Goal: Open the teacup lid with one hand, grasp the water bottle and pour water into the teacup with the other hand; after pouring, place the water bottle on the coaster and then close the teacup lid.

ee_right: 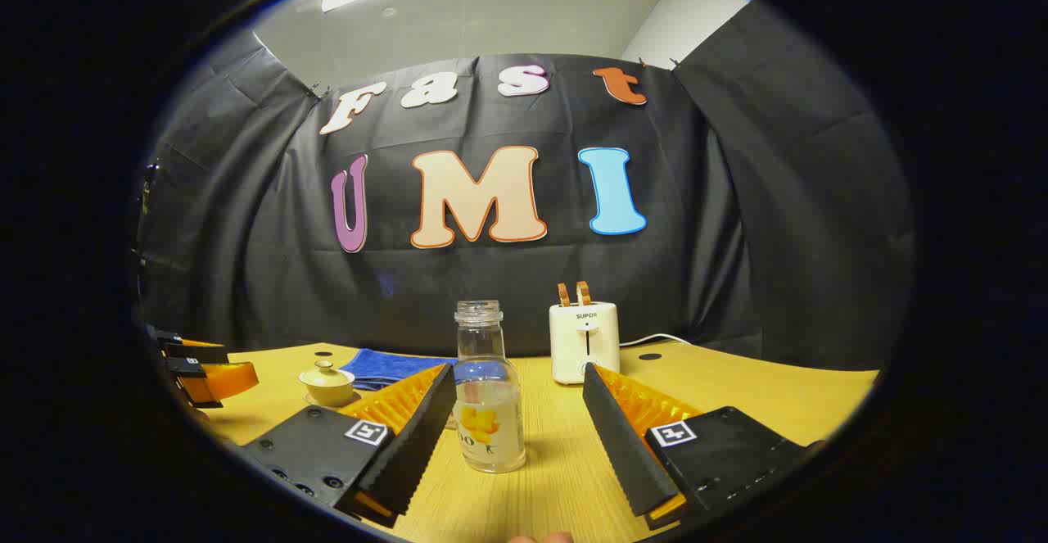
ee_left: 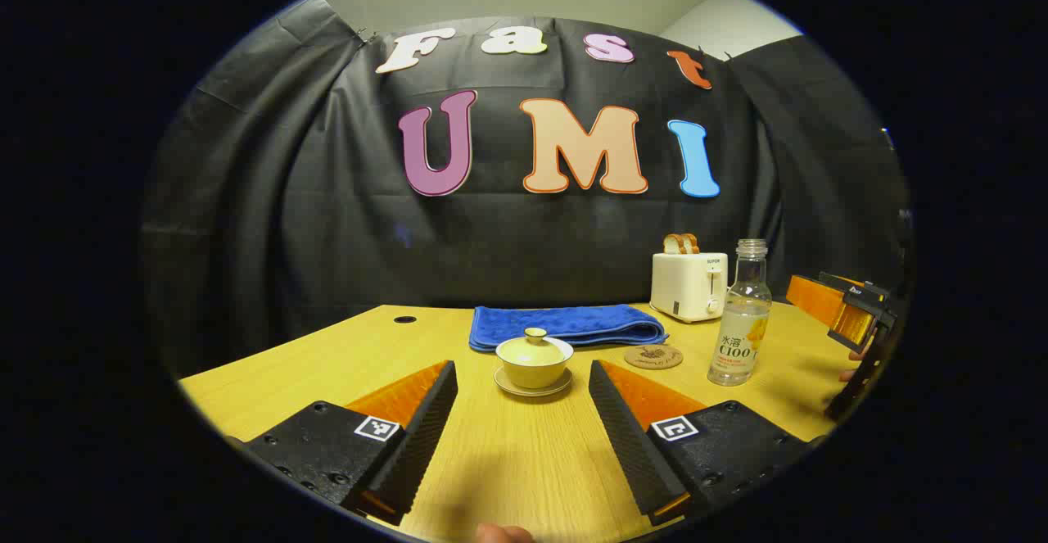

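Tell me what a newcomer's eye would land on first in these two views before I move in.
Most striking is the uncapped water bottle, standing upright on the wooden table straight ahead of the open right gripper. Next is the lidded teacup on its saucer, centred ahead of the open left gripper, with the round coaster to its right. Behind them sit a folded blue towel and a white toaster with toast.

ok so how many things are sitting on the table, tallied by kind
lidded pale yellow ceramic teacup on its saucer: 1
clear glass water bottle, uncapped: 1
round brown coaster: 1
folded blue towel: 1
white toaster holding toast: 1
total: 5, all on the wooden table
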Motion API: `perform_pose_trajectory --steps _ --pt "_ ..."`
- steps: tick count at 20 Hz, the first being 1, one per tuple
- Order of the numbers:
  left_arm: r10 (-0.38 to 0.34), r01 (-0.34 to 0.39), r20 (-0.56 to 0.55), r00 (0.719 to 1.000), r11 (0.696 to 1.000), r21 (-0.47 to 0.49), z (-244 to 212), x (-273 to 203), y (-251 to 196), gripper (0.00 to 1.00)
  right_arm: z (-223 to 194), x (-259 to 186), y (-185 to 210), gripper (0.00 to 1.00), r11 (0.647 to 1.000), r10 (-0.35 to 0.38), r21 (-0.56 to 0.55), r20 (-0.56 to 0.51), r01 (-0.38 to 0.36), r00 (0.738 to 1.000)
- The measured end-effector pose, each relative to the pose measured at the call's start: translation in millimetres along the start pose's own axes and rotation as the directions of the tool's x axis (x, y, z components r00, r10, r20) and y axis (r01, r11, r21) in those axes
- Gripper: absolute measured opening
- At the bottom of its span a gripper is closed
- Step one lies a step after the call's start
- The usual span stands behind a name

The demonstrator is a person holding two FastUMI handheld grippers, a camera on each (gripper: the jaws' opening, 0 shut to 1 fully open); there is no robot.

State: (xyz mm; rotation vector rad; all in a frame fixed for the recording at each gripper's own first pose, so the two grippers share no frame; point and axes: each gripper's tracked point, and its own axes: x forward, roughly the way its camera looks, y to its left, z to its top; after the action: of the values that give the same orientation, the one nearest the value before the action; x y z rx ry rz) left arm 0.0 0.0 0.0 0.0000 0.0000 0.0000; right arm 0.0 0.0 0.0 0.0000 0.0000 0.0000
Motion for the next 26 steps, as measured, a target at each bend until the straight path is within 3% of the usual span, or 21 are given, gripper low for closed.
perform_pose_trajectory --steps 5,9,26 --pt "0.018 -0.018 -0.004 1.000 1.000 0.002 -0.4 -0.9 2.7 0.95 -15.4 0.3 13.5 0.96 0.998 0.045 -0.033 -0.070 -0.047 0.997" --pt "0.075 -0.075 -0.006 0.997 0.997 0.006 -1.1 -0.9 12.7 0.95 -35.7 0.4 11.4 0.99 0.998 0.034 -0.039 -0.160 -0.040 0.987" --pt "0.058 -0.058 -0.017 0.998 0.998 0.008 -4.3 14.6 0.8 0.95 -32.8 0.9 16.1 0.96 0.997 0.054 -0.038 -0.147 -0.060 0.988"
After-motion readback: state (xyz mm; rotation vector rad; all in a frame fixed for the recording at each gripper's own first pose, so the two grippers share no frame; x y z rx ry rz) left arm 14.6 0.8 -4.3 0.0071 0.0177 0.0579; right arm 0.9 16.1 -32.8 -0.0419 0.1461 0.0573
